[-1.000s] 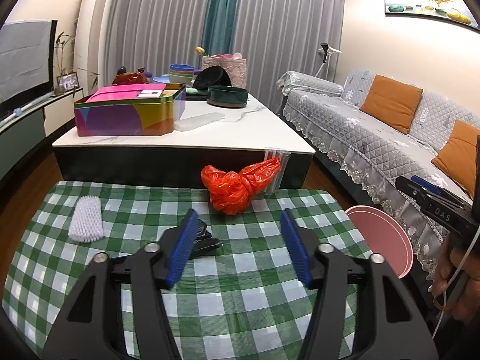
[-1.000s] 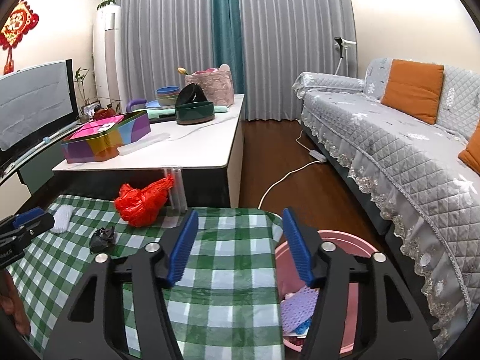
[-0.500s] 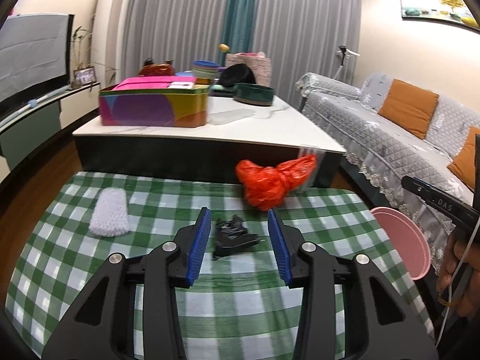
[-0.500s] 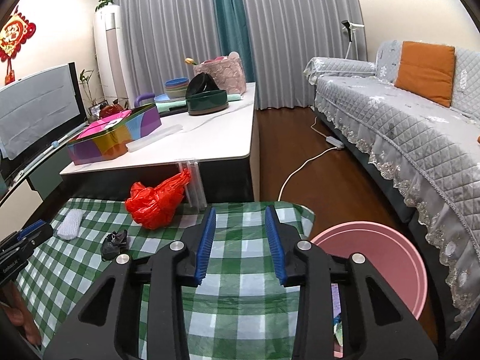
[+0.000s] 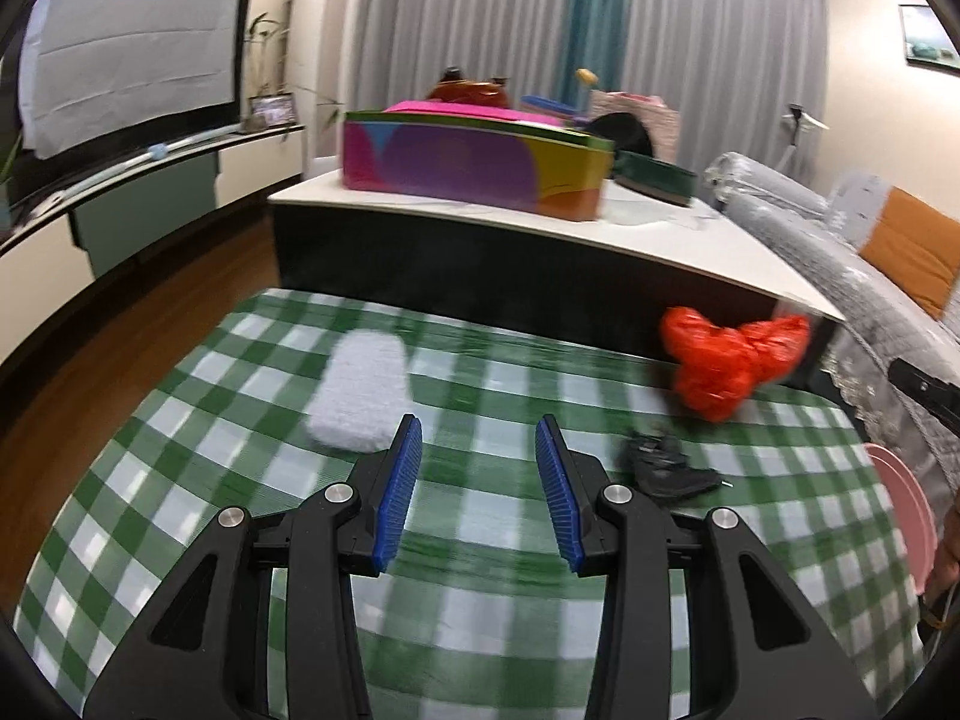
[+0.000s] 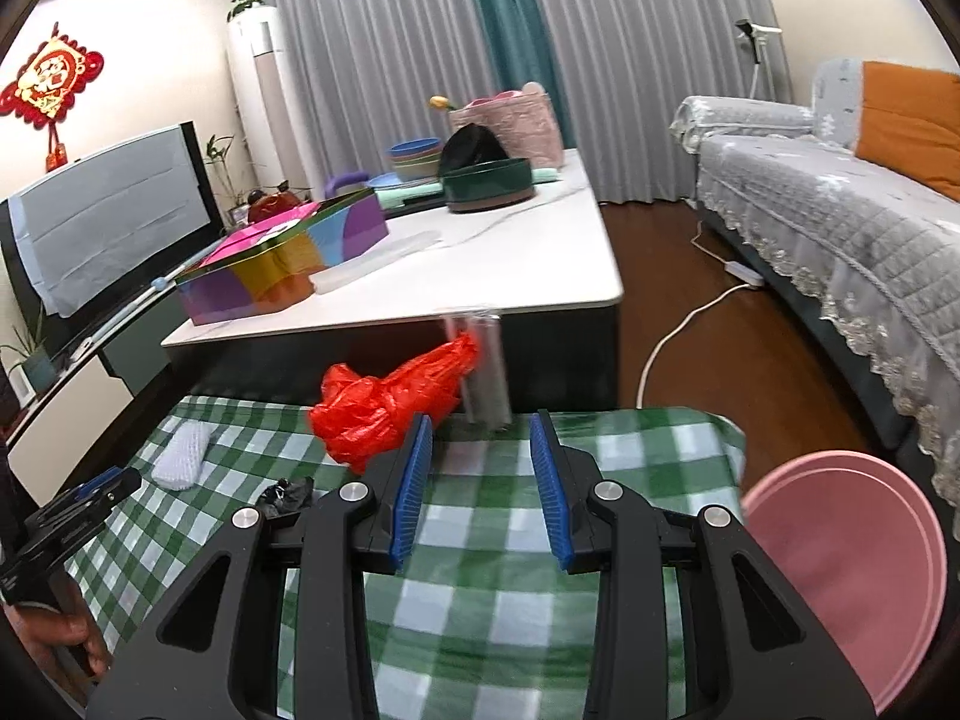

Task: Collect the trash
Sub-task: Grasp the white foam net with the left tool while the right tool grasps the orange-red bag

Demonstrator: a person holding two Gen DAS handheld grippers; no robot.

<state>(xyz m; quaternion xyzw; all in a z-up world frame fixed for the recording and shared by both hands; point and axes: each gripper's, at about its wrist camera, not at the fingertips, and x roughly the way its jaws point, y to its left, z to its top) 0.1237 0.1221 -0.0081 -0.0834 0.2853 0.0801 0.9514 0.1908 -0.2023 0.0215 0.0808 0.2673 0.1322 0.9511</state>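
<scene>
A: Left gripper (image 5: 478,438) sits half-open over the checked cloth (image 5: 480,630), nothing between the blue pads. The jaws have just been closing, and on empty air.

B: Same on the right gripper (image 6: 480,435): partly closed, empty, just narrowed too. So where's the trash?

A: In the left view, white foam wad (image 5: 360,399) at ten o'clock of the fingertips, just beside the left pad. Small black scrap (image 5: 663,468) at three o'clock, near the right pad. Red plastic bag (image 5: 729,360) at two o'clock, further off, by the far edge.

B: From the right side the bag lies at eleven o'clock, its edge hidden behind the left pad. A clear plastic sleeve (image 6: 486,366) stands just past it. The pink bin (image 6: 840,582) waits at four o'clock, off the cloth.

A: The risk, I'd say: jaws this narrow could shove the foam wad along instead of straddling it. It looks light.

B: And the bag could catch that sleeve and tip it.

A: The cloth could bunch under a scraping pad.

B: Behind it all: a low white tabletop (image 6: 480,276) with a colourful tin (image 6: 282,267), grey curtains, grey sofa (image 6: 840,240), wooden floor.
</scene>
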